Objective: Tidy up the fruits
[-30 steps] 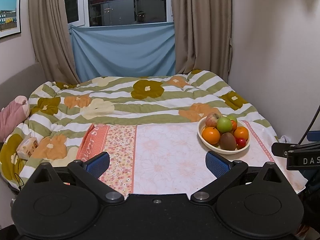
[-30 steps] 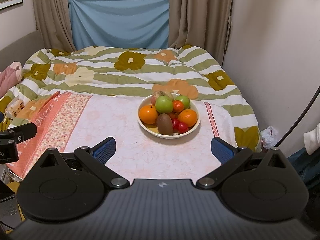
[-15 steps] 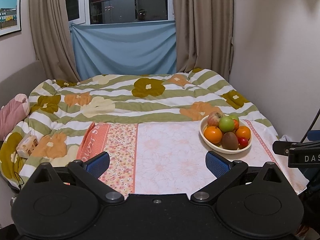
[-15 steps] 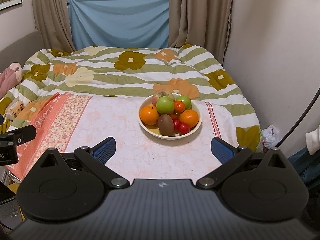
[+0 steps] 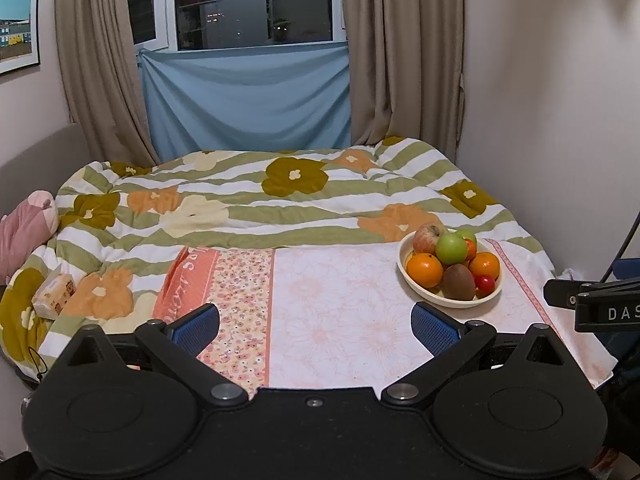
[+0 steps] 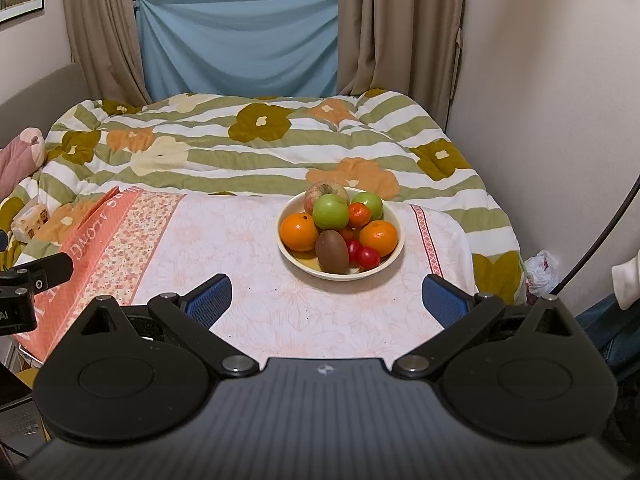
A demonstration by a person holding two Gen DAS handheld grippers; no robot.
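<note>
A cream bowl [image 6: 390, 258] heaped with fruit stands on a floral tablecloth [image 6: 256, 248]. In it lie two oranges [image 6: 299, 232], green apples [image 6: 330, 211], a reddish apple [image 6: 320, 193], a brown kiwi [image 6: 332, 251], a tangerine [image 6: 359, 215] and small red fruits [image 6: 368, 257]. My right gripper [image 6: 326, 298] is open just in front of the bowl, nothing between its blue pads [image 6: 209, 298]. My left gripper [image 5: 316, 326] is open too, with the same bowl [image 5: 412, 286] ahead to its right.
The cloth-covered table [image 5: 340, 308] stands against a bed with a striped flowered quilt [image 5: 260, 200]. A wall [image 6: 552, 100] runs close on the right. A tissue pack [image 5: 54, 290] and pink plush [image 5: 24, 232] lie at the left. A white bag [image 6: 542, 270] sits by the bed's corner.
Both views have tilted up and edged slightly forward, so the bowl sits a little lower in each frame. Both grippers stay open and the fruit is unmoved.
</note>
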